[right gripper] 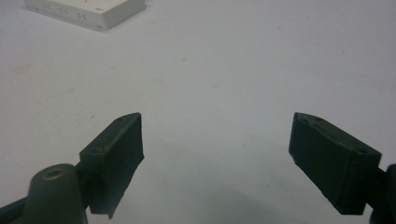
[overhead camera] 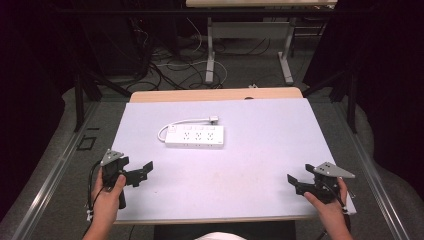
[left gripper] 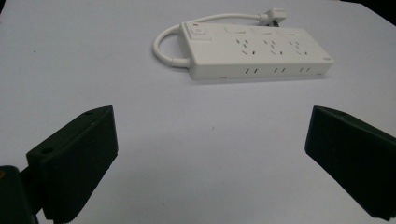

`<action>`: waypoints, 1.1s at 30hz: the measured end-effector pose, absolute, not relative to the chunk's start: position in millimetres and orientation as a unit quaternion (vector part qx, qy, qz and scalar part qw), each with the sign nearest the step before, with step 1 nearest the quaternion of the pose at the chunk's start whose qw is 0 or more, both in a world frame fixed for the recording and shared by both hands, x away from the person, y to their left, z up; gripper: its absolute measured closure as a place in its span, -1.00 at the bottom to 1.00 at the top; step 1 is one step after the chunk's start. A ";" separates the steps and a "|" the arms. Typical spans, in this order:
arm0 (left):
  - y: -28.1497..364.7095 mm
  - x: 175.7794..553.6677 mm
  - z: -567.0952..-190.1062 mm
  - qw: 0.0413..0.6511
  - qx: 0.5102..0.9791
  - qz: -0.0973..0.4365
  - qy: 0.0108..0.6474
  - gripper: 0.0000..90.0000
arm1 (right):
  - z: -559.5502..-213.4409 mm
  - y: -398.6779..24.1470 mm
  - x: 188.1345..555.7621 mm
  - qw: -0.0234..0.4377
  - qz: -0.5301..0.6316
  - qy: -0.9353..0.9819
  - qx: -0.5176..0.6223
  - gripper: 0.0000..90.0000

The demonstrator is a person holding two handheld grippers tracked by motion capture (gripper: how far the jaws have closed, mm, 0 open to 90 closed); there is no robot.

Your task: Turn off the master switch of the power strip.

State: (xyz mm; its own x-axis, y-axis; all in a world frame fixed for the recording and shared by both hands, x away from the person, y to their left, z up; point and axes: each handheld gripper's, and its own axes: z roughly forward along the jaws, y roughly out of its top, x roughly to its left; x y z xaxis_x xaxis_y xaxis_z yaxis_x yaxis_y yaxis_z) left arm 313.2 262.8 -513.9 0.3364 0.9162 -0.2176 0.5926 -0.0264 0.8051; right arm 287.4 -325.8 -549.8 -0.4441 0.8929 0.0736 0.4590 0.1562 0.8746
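A white power strip [overhead camera: 195,136] [left gripper: 254,56] with several sockets lies left of centre on the white table top [overhead camera: 260,150]. Its short white cord [overhead camera: 181,123] loops round to a plug [overhead camera: 213,119] [left gripper: 274,17] behind it. My left gripper [overhead camera: 146,170] [left gripper: 210,158] sits near the table's front left edge, open and empty, pointing at the strip from a short way off. At the front right my right gripper [overhead camera: 295,181] [right gripper: 217,158] is open too, with nothing between its jaws; one corner of the strip [right gripper: 91,11] appears far off at upper left in the right gripper view.
Bare white table [right gripper: 224,70] surface lies between both grippers and the strip. Behind the table stand another table's legs [overhead camera: 210,50] and tangled cables [overhead camera: 170,65] on the floor. Dark frame posts [overhead camera: 78,95] flank both sides.
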 end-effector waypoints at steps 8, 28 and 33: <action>266.4 312.8 -531.0 0.426 0.687 0.182 0.560 -0.94 | -550.5 -325.6 287.9 0.242 0.444 0.726 0.466 -0.61; 272.4 310.1 -556.5 0.416 0.686 0.166 0.574 -0.91 | -552.4 -325.4 288.6 0.242 0.443 0.731 0.459 -0.61; 271.8 311.8 -560.7 0.413 0.685 0.168 0.576 -0.91 | -552.5 -326.4 288.2 0.243 0.443 0.727 0.465 -0.61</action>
State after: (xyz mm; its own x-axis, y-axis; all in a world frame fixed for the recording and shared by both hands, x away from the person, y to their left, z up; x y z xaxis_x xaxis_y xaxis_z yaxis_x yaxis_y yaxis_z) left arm 311.8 271.8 -560.7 0.2814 0.9275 -0.2461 0.6503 0.0042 0.7596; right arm 288.2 -326.4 -552.5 -0.4488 0.8917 0.0583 0.4607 0.1750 0.8701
